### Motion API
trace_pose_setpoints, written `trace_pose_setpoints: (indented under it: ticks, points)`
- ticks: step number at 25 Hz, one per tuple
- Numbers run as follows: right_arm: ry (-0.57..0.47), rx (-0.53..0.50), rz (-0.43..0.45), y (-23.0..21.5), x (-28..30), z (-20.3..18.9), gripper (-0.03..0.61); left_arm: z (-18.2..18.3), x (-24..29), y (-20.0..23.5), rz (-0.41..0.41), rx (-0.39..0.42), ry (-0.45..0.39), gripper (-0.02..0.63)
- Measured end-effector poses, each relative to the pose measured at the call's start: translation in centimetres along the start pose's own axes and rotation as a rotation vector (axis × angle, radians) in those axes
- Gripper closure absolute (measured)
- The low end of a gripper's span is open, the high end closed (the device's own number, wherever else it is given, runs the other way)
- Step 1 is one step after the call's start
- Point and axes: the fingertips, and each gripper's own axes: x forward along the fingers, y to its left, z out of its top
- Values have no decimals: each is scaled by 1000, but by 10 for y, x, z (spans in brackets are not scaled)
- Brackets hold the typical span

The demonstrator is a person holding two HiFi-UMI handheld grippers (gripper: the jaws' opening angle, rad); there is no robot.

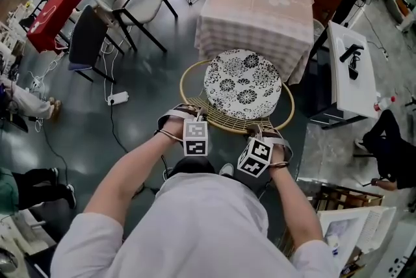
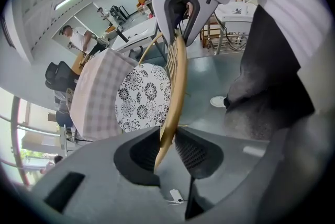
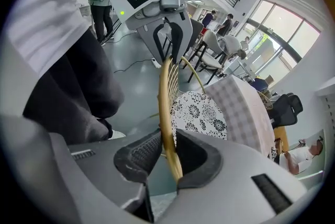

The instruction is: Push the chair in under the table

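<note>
Chair [image 1: 221, 115]: round golden wire frame, floral cushion [image 1: 244, 85]; set upright at 6 o'clock of cloth-draped table [image 1: 257, 7], seat not tucked under.

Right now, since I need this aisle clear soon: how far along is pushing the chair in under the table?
Done: the left gripper and right gripper are both clamped on the chair's back rim. In hand: the chair is lined up facing the table, ready for the push. Left: nearly all of it. The floral cushion shows whole in front of the table, so nothing looks tucked under yet.
</note>
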Motion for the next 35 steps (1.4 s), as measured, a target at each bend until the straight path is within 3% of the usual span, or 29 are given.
trace_pose_setpoints:
  ticks: [18, 35]
  points:
    - [5, 68, -55, -56, 20, -6, 499, 5, 23, 51, 22, -5, 17, 525]
    - [2, 97, -41, -120, 45, -9, 497, 4, 47, 117, 21, -5, 23, 525]
